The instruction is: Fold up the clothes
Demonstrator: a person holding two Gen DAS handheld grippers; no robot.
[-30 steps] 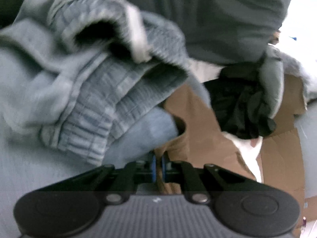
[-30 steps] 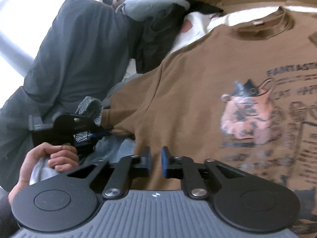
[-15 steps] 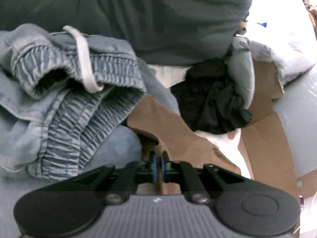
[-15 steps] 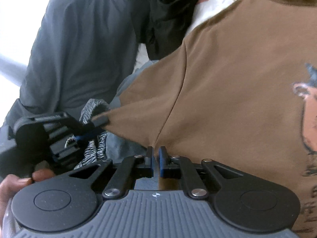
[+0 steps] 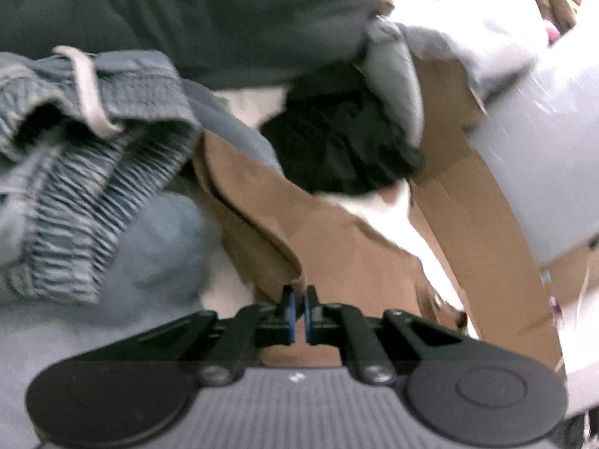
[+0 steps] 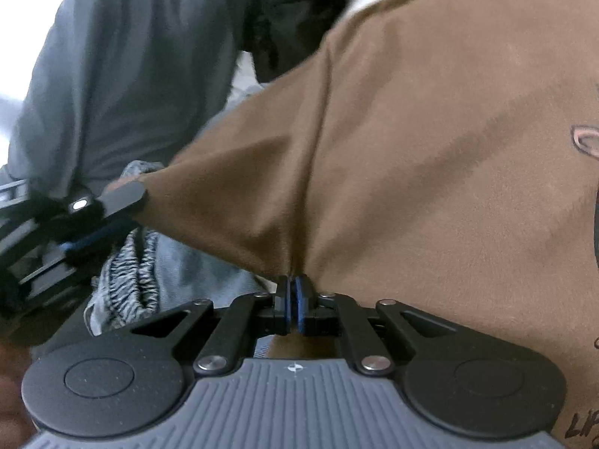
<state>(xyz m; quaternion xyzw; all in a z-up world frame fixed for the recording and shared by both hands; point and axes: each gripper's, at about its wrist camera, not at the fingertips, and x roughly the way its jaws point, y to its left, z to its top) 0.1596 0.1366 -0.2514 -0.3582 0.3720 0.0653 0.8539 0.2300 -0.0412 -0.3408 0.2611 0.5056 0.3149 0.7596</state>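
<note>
Your left wrist camera sits just behind the left claw [image 5: 298, 314] and looks forward and downward along its fingers, very close to the cloth. It faces a brown shirt [image 5: 337, 247], with ribbed blue denim [image 5: 86, 202] at left and cardboard [image 5: 483, 232] at right.

Your right wrist camera rides the same way behind the right claw [image 6: 292, 308], tilted down, and the brown shirt [image 6: 430, 149] fills most of its frame at close range.

Both views share the brown shirt, the denim [image 6: 131, 269] and the dark grey garment [image 5: 224, 11] behind. The right view also catches your left claw [image 6: 112, 205] at its left edge.
</note>
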